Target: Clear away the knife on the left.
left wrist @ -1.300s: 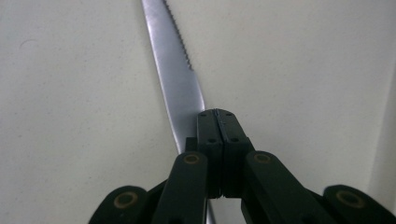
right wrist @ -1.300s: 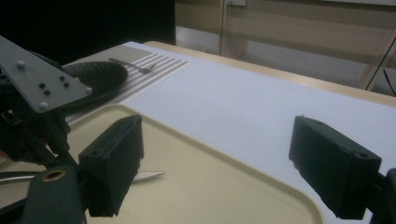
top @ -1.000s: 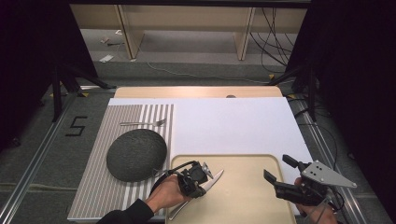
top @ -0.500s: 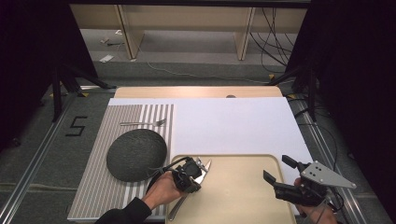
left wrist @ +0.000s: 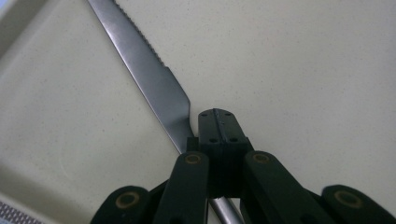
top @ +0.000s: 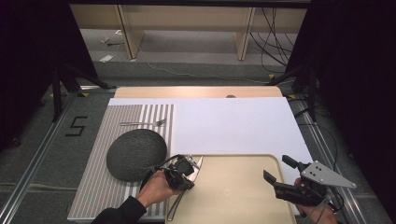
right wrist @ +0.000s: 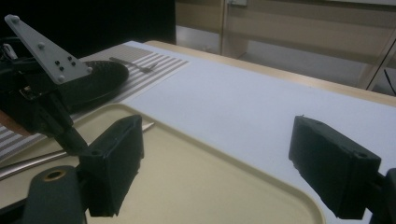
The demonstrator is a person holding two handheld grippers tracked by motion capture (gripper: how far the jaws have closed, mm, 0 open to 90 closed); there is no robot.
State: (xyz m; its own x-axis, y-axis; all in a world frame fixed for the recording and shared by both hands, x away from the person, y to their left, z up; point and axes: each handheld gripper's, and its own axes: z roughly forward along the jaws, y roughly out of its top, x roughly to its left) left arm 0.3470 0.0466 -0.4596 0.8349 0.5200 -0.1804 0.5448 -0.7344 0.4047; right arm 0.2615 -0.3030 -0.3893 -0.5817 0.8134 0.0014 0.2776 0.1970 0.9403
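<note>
Knife (left wrist: 154, 79) sits at the tray's (top: 243, 200) left edge, lower middle of frame, pinched in our left claw (left wrist: 218, 125). Right claw (right wrist: 233, 163) gapes empty. We'd keep it flat while sliding.

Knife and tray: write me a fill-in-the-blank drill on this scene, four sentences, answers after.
1. The left gripper is shut on a ____.
2. The knife lies over the beige ____.
3. The right gripper has its jaws ____.
4. The fork lies on the striped mat, beyond the dark ____.

Answers: knife; tray; open; plate
</note>
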